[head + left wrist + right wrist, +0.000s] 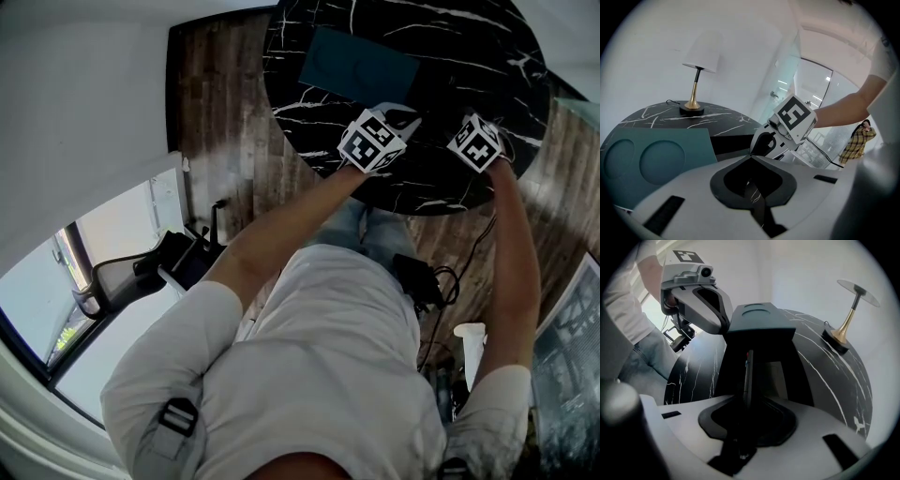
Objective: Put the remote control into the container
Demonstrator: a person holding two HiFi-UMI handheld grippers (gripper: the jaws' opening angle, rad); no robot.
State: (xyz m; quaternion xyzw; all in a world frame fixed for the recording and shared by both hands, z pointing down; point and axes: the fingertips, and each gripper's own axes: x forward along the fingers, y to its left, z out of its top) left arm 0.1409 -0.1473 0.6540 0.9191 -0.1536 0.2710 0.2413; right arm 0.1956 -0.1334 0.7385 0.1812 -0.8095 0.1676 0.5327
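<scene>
Now: right gripper [746,401] pinching remote control [748,366] edge-on before container [759,320] opening; left gripper [751,187] jaws pressed together.

Quick count: one round marble table [469,37], one teal container [356,66] with two round dips [663,161], one lamp [699,70], one remote control [749,369], two grippers: left gripper [753,194], right gripper [746,399].
</scene>
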